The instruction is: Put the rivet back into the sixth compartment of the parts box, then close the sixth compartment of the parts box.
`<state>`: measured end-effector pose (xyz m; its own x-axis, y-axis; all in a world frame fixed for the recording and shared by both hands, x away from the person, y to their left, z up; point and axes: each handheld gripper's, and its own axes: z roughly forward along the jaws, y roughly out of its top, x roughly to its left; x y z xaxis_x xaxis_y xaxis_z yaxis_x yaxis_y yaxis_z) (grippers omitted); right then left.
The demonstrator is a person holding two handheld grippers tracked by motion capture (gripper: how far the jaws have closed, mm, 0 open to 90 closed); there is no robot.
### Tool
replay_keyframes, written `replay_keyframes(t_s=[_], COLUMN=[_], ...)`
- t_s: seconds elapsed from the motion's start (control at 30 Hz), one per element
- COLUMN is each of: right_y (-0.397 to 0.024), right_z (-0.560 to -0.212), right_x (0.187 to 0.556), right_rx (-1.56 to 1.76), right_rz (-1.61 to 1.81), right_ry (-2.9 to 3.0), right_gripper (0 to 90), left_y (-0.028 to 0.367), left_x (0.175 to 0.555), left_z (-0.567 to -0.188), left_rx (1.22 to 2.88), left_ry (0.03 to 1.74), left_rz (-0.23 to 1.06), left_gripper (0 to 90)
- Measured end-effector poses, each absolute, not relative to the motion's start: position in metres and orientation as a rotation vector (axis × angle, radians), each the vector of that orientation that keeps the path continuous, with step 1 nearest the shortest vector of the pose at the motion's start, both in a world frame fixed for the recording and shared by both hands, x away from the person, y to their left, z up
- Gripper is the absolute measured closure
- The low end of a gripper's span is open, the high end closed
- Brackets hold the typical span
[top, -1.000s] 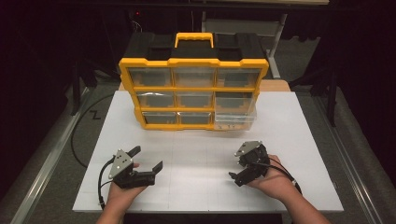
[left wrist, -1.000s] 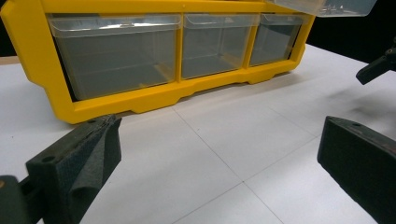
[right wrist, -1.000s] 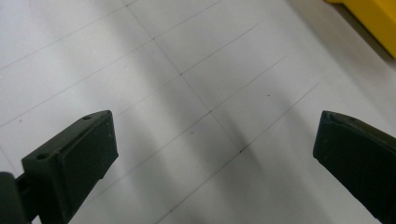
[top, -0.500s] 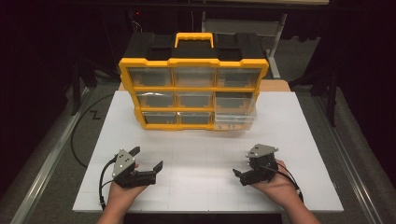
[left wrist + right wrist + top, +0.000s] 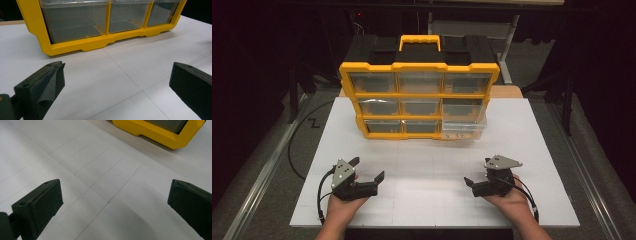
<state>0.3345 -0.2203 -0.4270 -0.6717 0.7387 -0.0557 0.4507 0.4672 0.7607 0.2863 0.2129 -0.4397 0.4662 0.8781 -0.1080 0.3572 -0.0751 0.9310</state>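
Observation:
A yellow and black organizer [image 5: 419,67] with clear drawers stands at the back of the white board [image 5: 522,130]. Its bottom right drawer [image 5: 464,129] sticks out a little from the frame. My left gripper [image 5: 367,169] is held low over the board's near left, open and empty. In the left gripper view the left gripper [image 5: 117,82] faces the organizer's bottom row of drawers [image 5: 75,23]. My right gripper [image 5: 478,172] is held at the near right, also open and empty. The right gripper [image 5: 115,202] looks down at the bare board, with a yellow corner of the organizer [image 5: 160,133] ahead.
The board carries a faint grid of lines [image 5: 100,180]. A black cable [image 5: 299,140] loops on the floor left of the board. Dark floor and table legs surround it. A metal rail [image 5: 257,175] runs along the left side.
My right gripper has shifted to the right and a little toward the near edge. The left gripper has stayed about where it was.

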Motion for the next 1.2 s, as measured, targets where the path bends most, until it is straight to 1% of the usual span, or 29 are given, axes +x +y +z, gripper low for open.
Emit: replay_keyframes(t_s=[0.37, 0.53, 0.67, 0.77, 0.93, 1.0, 1.13, 1.2], right_y=[-0.216, -0.213, -0.211, -0.211, -0.209, -0.209, -0.207, -0.206], right_z=[-0.426, -0.423, -0.42, -0.417, -0.412, -0.41, -0.406, -0.404], right_x=[0.331, 0.33, 0.329, 0.328, 0.327, 0.327, 0.327, 0.327], right_rx=[0.979, 0.961, 0.96, 0.975, 0.967, 0.98, 0.993, 1.005], right_rz=[1.076, 1.149, 1.197, 1.245, 1.294, 1.314, 1.349, 1.362], right_ry=[2.324, 2.281, 2.246, 2.218, 2.177, 2.164, 2.119, 2.102], right_gripper=[1.0, 1.1, 3.6, 7.5, 17.7, 24.7, 42.1, 49.0], left_y=[0.211, 0.21, 0.209, 0.21, 0.21, 0.209, 0.209, 0.209], left_x=[0.286, 0.288, 0.287, 0.286, 0.284, 0.283, 0.282, 0.283], left_z=[-0.437, -0.439, -0.439, -0.438, -0.436, -0.436, -0.436, -0.436], left_rx=[1.66, 1.667, 1.672, 1.666, 1.653, 1.653, 1.657, 1.658], left_ry=[1.062, 1.064, 1.061, 1.055, 1.047, 1.041, 1.04, 1.041], left_rz=[0.608, 0.6, 0.589, 0.597, 0.609, 0.608, 0.617, 0.616], left_gripper=[0.7, 0.7, 0.7, 0.7, 0.7, 0.7, 0.7, 0.7])
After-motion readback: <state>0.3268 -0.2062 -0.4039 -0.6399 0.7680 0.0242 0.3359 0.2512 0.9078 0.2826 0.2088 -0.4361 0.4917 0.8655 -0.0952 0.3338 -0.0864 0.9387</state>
